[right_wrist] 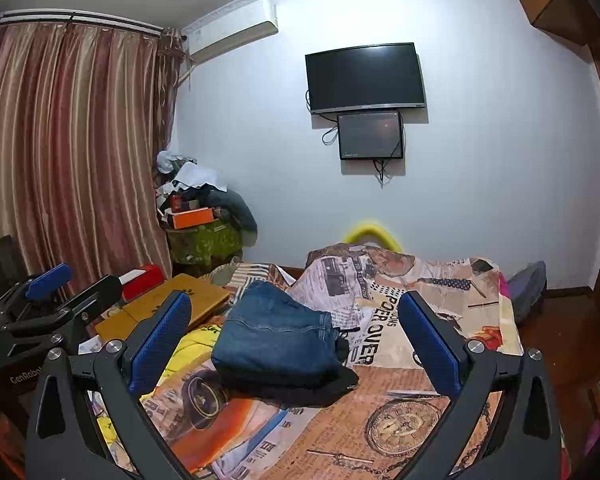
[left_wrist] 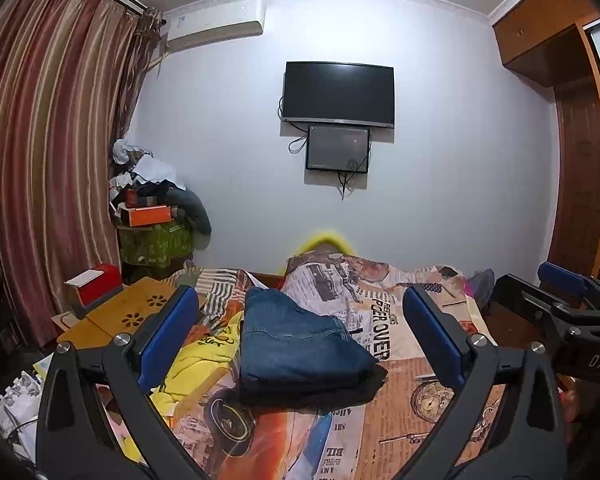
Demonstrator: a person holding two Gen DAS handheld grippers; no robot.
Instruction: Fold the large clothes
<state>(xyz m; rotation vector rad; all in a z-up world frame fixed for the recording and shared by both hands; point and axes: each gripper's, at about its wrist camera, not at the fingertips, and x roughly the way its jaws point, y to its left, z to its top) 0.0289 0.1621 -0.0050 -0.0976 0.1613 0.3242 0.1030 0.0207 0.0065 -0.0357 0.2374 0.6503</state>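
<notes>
Folded jeans (left_wrist: 300, 340) on bed ahead of left tool (left_wrist: 300, 336) and right tool (right_wrist: 296, 340), both spread apart, empty.

Left gripper (left_wrist: 300, 336): two black angular arms, triangular cut-outs, round silver screws at joints, long blue textured pads (left_wrist: 168, 336) on inner faces. Seen from right wrist camera, its black body carries white lettering "GenRobo", cut off.

Right gripper (right_wrist: 296, 340): same build, black arms, silver screws, blue ribbed pads (right_wrist: 430, 344). Seen from left wrist camera, its black housing reads "DAS" in white, blue pad above lettering.
</notes>
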